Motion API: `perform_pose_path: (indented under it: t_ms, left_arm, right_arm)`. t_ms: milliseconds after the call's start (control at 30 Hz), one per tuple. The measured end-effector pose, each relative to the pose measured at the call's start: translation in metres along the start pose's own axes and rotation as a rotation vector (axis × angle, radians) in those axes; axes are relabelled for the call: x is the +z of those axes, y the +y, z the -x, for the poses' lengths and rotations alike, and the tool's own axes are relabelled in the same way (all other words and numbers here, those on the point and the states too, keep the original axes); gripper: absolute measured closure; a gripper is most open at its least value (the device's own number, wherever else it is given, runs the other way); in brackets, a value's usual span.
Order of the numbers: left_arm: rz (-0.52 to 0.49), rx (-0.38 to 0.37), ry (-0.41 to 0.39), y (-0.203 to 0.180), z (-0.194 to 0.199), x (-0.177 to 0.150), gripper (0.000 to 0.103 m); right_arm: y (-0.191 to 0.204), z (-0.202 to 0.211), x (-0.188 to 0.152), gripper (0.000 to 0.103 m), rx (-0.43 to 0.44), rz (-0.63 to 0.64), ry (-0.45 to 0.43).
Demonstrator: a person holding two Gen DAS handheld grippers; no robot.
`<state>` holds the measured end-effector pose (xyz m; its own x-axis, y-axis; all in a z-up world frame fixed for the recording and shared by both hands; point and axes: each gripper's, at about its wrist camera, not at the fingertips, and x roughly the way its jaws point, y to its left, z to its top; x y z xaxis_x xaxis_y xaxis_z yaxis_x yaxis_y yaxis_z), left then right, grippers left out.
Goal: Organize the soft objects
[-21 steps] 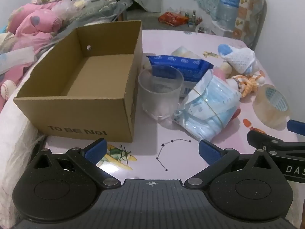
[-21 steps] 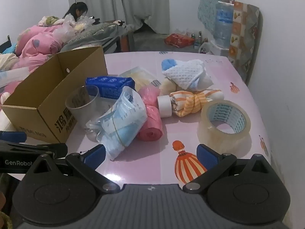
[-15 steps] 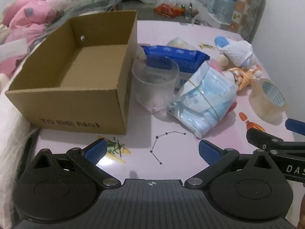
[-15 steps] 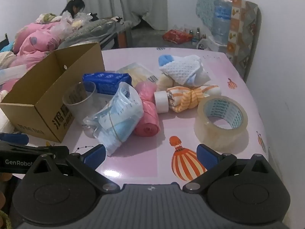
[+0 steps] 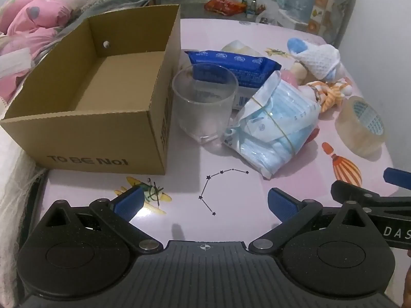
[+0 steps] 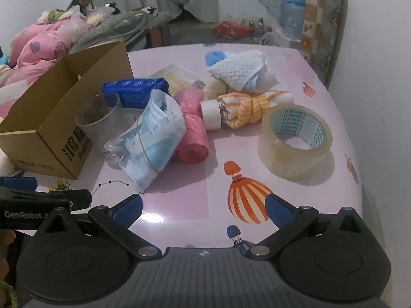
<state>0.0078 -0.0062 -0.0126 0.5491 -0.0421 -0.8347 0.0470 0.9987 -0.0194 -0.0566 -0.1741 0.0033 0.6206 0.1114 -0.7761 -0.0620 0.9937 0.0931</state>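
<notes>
Currently both spread wide, holding nothing: left gripper (image 5: 204, 201) and right gripper (image 6: 203, 209), low over near edge of pink table (image 6: 269, 59). Just ahead, bagged face masks (image 6: 151, 138) leaning on pink roll (image 6: 192, 138), touching clear plastic cup (image 5: 203, 105). Right of that, packing tape roll (image 6: 295, 141). Left, open cardboard box (image 5: 97, 97) beside cup. Further back: blue wipes pack (image 5: 233, 66), orange striped cloth bundle (image 6: 254, 107), white knit item (image 6: 241, 70).
</notes>
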Motion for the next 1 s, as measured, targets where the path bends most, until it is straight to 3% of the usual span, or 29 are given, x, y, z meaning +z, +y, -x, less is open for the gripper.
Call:
perform_pose_path:
  t_ms: [1000]
  left_arm:
    - [0.018, -0.041, 0.04, 0.004, -0.004, 0.003, 0.0]
  right_arm:
    - [-0.004, -0.011, 0.01, 0.032, 0.035, -0.058, 0.215]
